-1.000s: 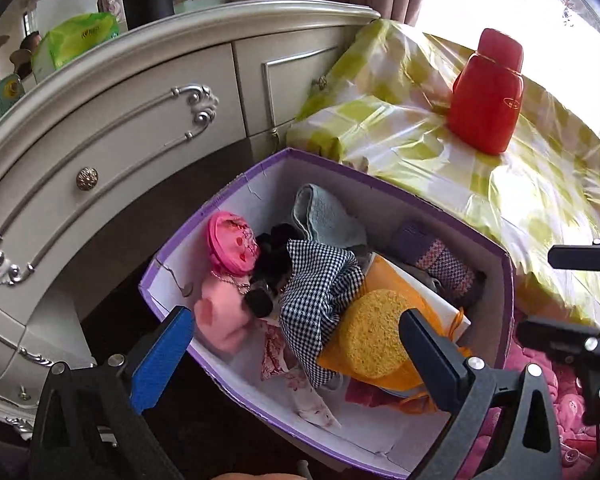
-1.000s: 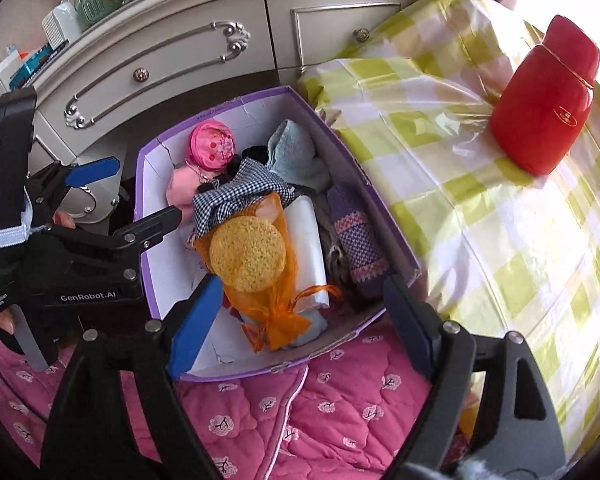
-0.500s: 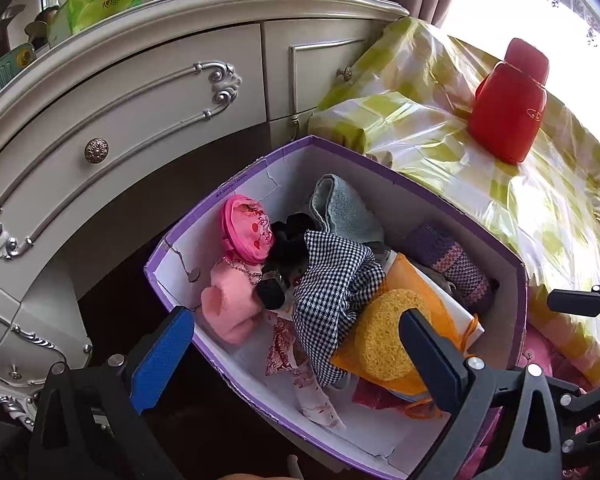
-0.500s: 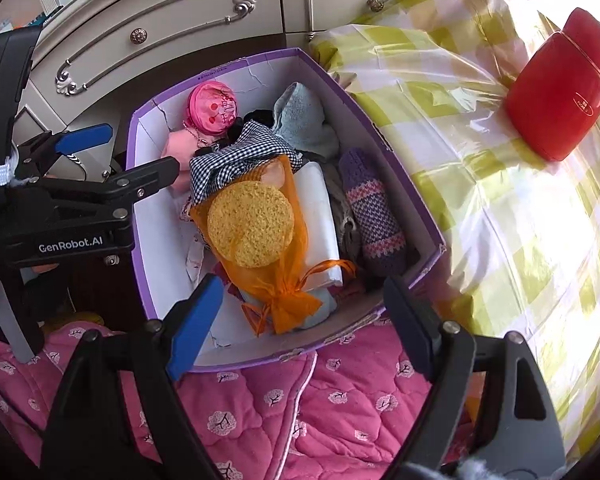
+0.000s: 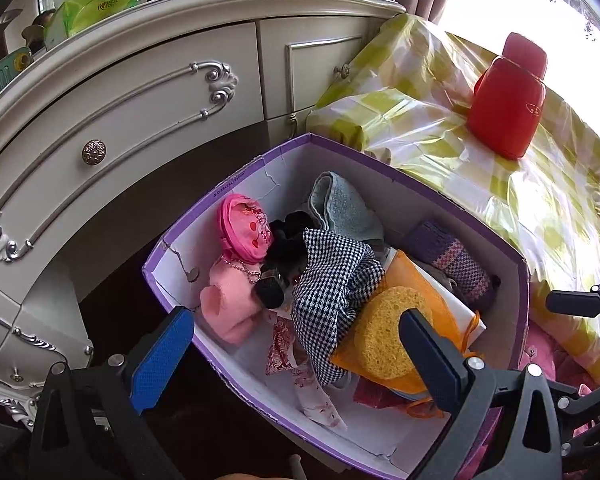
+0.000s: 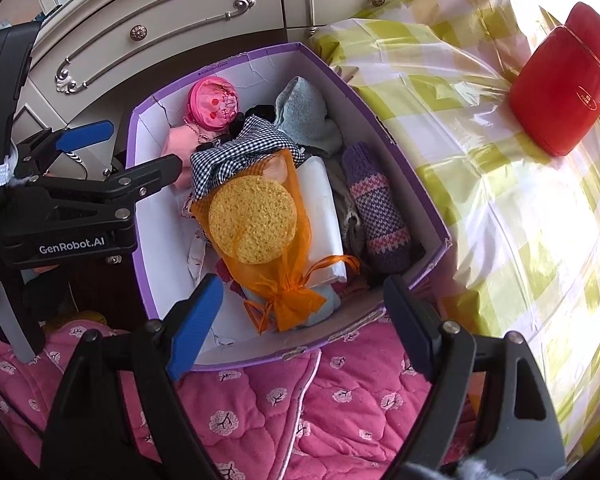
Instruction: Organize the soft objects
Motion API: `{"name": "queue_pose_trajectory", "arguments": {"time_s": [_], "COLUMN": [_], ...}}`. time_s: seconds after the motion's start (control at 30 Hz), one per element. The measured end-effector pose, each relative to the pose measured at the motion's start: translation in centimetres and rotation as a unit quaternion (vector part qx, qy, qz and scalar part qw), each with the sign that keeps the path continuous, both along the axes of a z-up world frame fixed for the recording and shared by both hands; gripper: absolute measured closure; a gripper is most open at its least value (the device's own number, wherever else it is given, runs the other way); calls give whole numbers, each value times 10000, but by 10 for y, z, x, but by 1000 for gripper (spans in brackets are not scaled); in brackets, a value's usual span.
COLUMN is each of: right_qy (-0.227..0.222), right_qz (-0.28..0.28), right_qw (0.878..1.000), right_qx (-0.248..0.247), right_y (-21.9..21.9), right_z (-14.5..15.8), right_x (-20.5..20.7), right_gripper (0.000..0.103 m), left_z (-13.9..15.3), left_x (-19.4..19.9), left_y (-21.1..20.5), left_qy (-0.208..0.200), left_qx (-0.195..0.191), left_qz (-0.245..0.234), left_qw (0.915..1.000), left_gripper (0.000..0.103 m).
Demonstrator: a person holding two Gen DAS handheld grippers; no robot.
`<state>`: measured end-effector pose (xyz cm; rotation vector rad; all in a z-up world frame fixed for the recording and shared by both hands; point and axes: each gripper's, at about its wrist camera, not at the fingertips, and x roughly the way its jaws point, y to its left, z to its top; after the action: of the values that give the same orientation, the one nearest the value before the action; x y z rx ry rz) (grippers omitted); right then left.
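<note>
A purple-edged cardboard box (image 5: 516,264) (image 6: 428,204) holds soft things: a yellow round sponge (image 5: 384,332) (image 6: 252,220) on an orange mesh bag (image 6: 292,276), a black-and-white checked cloth (image 5: 332,276) (image 6: 240,148), a pink pouch (image 5: 244,228) (image 6: 214,100), a grey-blue towel (image 5: 340,208) (image 6: 304,114) and a purple knitted sock (image 5: 456,264) (image 6: 376,212). My left gripper (image 5: 296,356) (image 6: 128,148) is open and empty over the box's left side. My right gripper (image 6: 300,320) is open and empty above the box's near edge.
A cream dresser with ornate drawers (image 5: 112,120) (image 6: 160,20) stands behind the box. A table with a yellow-checked cloth (image 5: 500,184) (image 6: 520,200) lies to the right, with a red container (image 5: 506,100) (image 6: 560,88) on it. A pink quilted cushion (image 6: 280,408) lies under the box.
Both grippers have drawn back a little from the box, so it sits slightly lower and farther in each view. Both stay open and empty. The box contents have not moved.
</note>
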<state>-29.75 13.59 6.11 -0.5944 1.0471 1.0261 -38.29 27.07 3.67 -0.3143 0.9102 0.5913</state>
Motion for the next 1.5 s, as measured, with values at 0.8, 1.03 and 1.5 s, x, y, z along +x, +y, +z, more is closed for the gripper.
{"name": "queue_pose_trajectory", "arguments": {"time_s": [0.8,1.03,1.5], "right_qy": [24,45,53], "right_qz": [53,75,66], "right_qw": [10000,9999,9999], "right_qx": [-38,-55,-79], "right_y": [0,-1,1], "right_z": [-3,-5,-5], "right_x": [-1,-1,-1], "right_gripper": [19,19,19], "left_z": [-3,-4,-5], "left_x": [1,2,0], "left_y": [-1,0,0], "left_qy": [38,56,87], "left_qx": [-15,-21,-41], "left_qz": [-19,-6,38], "left_qw": [10000,10000,9999], "left_gripper": [0,0,0]}}
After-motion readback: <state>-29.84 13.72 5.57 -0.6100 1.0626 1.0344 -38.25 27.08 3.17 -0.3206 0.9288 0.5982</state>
